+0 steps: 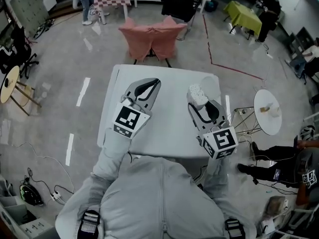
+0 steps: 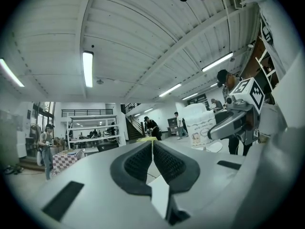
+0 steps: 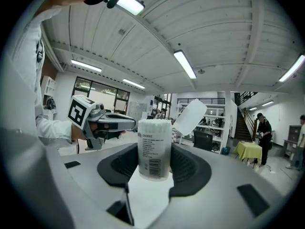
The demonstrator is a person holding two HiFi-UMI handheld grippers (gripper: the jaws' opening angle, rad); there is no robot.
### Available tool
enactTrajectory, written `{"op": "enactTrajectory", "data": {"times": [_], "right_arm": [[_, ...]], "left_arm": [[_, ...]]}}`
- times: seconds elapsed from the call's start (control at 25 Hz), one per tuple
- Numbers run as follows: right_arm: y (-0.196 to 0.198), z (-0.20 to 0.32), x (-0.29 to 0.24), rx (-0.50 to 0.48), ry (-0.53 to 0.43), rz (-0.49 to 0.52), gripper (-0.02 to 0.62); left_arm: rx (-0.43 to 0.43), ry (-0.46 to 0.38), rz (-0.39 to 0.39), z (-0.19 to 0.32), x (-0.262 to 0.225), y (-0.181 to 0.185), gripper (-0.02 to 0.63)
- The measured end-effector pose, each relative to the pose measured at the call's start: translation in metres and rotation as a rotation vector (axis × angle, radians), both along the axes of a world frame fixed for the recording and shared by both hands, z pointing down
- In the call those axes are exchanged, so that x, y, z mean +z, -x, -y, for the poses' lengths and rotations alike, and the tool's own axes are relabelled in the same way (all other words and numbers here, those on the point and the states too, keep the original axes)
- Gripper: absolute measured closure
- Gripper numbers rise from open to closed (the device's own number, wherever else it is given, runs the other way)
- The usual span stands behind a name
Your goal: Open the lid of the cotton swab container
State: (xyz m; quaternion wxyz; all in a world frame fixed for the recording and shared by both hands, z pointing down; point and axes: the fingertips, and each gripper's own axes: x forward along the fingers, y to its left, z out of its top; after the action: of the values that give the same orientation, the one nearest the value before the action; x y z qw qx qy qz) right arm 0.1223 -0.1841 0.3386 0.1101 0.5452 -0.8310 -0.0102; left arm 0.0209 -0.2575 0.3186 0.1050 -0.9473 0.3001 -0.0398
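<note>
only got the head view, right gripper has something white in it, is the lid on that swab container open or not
Observer: Open. In the right gripper view the lid stands tilted up off the top of the cotton swab container.
Operator: is the right gripper actually clamped on it
Observer: Yes. The right gripper has its jaws pressed on both sides of the container, which stands upright between them.
Operator: left gripper holding anything
Observer: No. In its own view the left gripper is shut, with nothing between its jaws.
</note>
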Motion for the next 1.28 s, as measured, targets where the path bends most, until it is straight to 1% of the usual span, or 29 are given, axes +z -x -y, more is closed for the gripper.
{"op": "enactTrajectory", "data": {"times": [0.16, 0.36, 0.88, 1.28], "right_arm": [[0.0, 0.004, 0.001, 0.013, 0.02, 0.011, 0.376], [0.004, 0.009, -0.003, 0.014, 0.016, -0.007, 0.376], [0.007, 0.005, 0.007, -0.007, 0.033, -0.048, 0.376], [0.014, -0.001, 0.012, -0.03, 0.043, -0.053, 0.377]], "left_arm": [[-0.003, -0.01, 0.013, 0.0, 0.001, 0.002, 0.578], [-0.014, -0.01, 0.019, 0.004, -0.001, 0.007, 0.578], [-0.013, 0.0, 0.023, -0.001, 0.005, 0.005, 0.578], [-0.01, 0.013, 0.026, -0.009, 0.009, 0.008, 0.578]]}}
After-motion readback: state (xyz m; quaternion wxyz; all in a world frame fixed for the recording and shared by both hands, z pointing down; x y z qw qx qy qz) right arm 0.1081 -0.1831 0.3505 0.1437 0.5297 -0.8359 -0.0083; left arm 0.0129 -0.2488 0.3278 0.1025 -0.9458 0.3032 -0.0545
